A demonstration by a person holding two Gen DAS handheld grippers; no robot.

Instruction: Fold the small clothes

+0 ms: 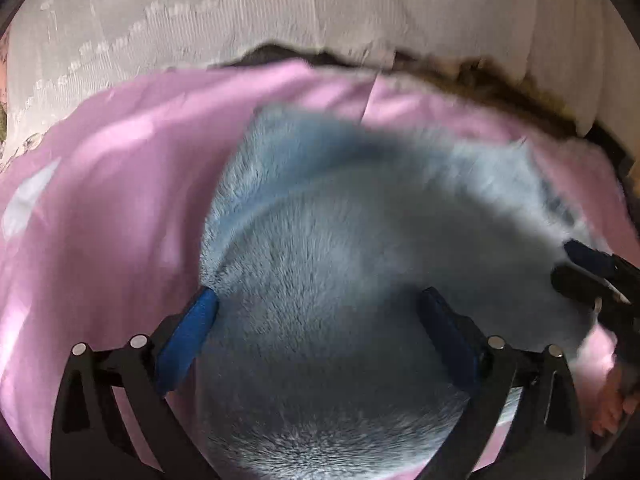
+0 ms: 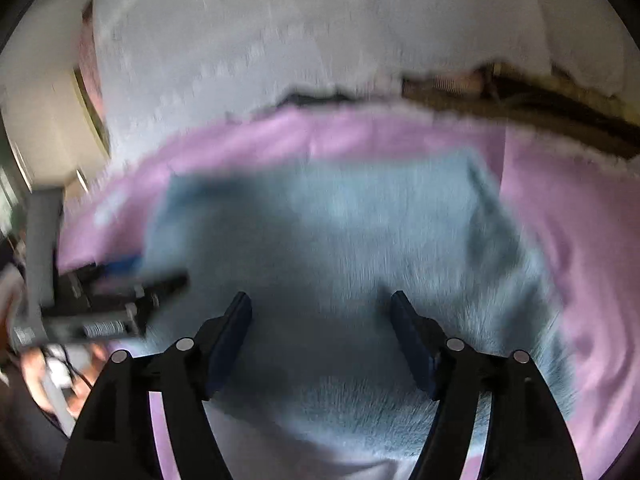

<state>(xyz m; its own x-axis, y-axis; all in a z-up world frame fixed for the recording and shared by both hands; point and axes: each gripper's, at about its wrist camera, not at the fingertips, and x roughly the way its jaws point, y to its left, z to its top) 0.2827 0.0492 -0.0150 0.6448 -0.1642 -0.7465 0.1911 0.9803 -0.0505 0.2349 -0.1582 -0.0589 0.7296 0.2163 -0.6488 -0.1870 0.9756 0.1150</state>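
Fluffy pale-blue fleece garment, lying flat on a smooth pink sheet and covering the sheet's middle. Far edge of the garment short of the sheet's far edge; pink fabric exposed on the left, far and right sides. Near edge of the garment close to the near edge of the sheet, below both tools.

Left gripper: black frame, blue pads, jaws spread wide above the garment's left near part. Left pad at the garment's left border, right pad over the fleece. No fabric pinched between the pads.

Right gripper: jaws apart, both pads over the fleece near the garment's near edge, nothing clamped. Contact with the pile not determinable; view blurred.

Each tool visible at the margin of the other view. Part of a hand at the lower right of the left view.

Beyond the sheet's far edge: white ribbed knitted cover, with a brown fuzzy strip at its right lower border.
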